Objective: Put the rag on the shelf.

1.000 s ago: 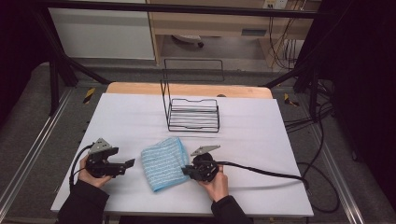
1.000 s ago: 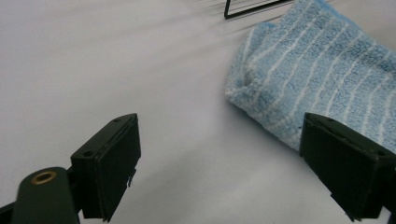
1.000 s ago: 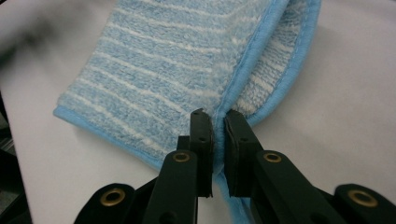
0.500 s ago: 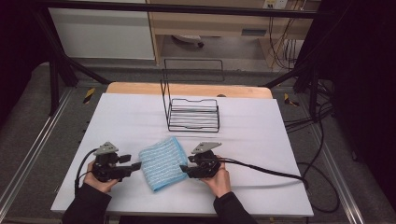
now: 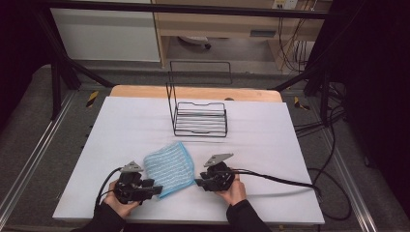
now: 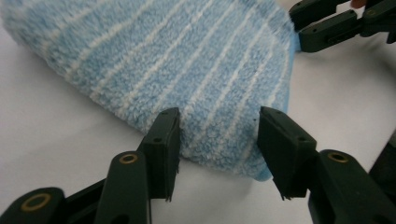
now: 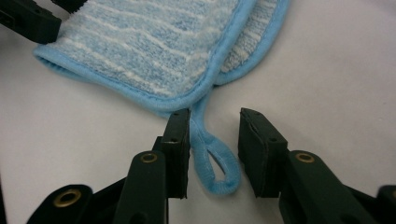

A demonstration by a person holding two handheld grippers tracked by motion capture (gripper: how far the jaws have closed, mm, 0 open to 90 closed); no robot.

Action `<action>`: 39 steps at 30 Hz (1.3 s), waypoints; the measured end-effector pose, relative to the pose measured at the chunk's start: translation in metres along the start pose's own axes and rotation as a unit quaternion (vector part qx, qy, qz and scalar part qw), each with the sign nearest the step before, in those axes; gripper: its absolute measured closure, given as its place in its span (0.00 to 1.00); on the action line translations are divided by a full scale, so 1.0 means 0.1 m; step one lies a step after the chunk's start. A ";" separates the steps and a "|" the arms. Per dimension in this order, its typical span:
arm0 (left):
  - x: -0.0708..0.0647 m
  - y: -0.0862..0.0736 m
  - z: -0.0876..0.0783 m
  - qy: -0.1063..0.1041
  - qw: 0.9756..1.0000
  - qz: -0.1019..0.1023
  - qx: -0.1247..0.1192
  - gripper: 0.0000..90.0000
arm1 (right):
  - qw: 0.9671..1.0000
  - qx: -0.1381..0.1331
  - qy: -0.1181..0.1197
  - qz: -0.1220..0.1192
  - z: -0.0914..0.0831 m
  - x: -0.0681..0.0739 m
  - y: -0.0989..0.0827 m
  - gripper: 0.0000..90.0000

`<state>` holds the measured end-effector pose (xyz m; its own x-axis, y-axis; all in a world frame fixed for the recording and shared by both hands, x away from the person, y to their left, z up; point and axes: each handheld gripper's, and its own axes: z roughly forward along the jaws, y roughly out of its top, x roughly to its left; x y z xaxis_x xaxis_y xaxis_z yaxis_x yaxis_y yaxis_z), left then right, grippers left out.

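Left gripper (image 5: pixel 155 190) has slid right since the earlier frame, up to the lower left corner of the blue striped cloth (image 5: pixel 169 168); right gripper (image 5: pixel 198 182) barely shifted, sits at the cloth's right edge. Both sets of jaws have just been closing. Left jaws half open, straddling the cloth corner (image 6: pixel 219 144), pads not pressing. Right jaws part open around the hanging loop (image 7: pixel 215 165), not pinching it. Cloth lies folded on the white surface (image 5: pixel 270 145), lower centre of the high view, wire rack (image 5: pixel 200 118) above it

No readable text, label, brand or number anywhere.
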<state>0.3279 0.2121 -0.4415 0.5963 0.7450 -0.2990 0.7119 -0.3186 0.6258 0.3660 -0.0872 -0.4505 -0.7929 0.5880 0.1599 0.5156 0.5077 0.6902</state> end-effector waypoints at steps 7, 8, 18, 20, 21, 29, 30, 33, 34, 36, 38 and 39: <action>-0.03 -0.01 0.01 0.018 1.000 0.002 0.011 0.77 | 1.000 0.005 0.017 0.012 -0.01 0.00 -0.01 0.98; -0.02 -0.01 0.01 0.020 1.000 0.001 0.014 0.84 | 1.000 0.006 0.018 0.013 -0.02 0.00 -0.01 1.00; 0.01 0.01 -0.04 0.019 0.999 0.031 0.023 0.99 | 0.999 0.017 0.038 0.026 -0.09 0.05 -0.01 1.00; 0.02 0.00 -0.07 0.022 0.999 0.038 0.026 0.99 | 0.998 0.011 0.047 0.032 -0.15 0.09 -0.01 1.00; 0.03 0.00 -0.09 0.021 0.999 0.040 0.030 0.99 | 0.998 0.010 0.053 0.033 -0.16 0.10 -0.01 1.00; 0.17 -0.03 -0.18 0.010 0.998 0.040 0.042 0.99 | 0.997 -0.047 0.050 0.032 -0.21 0.08 0.18 0.66; 0.19 -0.03 -0.19 0.007 0.998 0.045 0.045 0.99 | 0.997 -0.060 0.042 0.035 -0.19 0.04 0.24 0.62; 0.20 -0.03 -0.19 0.004 0.998 0.050 0.045 0.98 | 0.995 -0.087 0.018 0.037 -0.06 -0.05 0.42 0.44; 0.20 -0.03 -0.19 0.004 0.998 0.051 0.044 0.98 | 0.995 -0.087 0.018 0.037 -0.06 -0.05 0.42 0.44; 0.21 -0.03 -0.21 0.002 0.998 0.053 0.038 0.95 | 0.995 -0.092 0.010 0.040 0.16 -0.12 0.57 0.36; 0.24 -0.02 -0.25 -0.004 0.999 0.043 0.019 0.93 | 0.996 -0.086 -0.001 0.038 0.24 -0.15 0.60 0.36; 0.26 -0.01 -0.28 -0.003 0.999 0.035 0.003 0.89 | 0.996 -0.084 -0.008 0.040 0.31 -0.18 0.63 0.36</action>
<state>0.3327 0.2486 -0.4297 0.6463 0.7176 -0.2596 0.6714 -0.3731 0.6403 0.4229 -0.0465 -0.4316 -0.7454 0.6329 0.2094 0.5146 0.3465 0.7843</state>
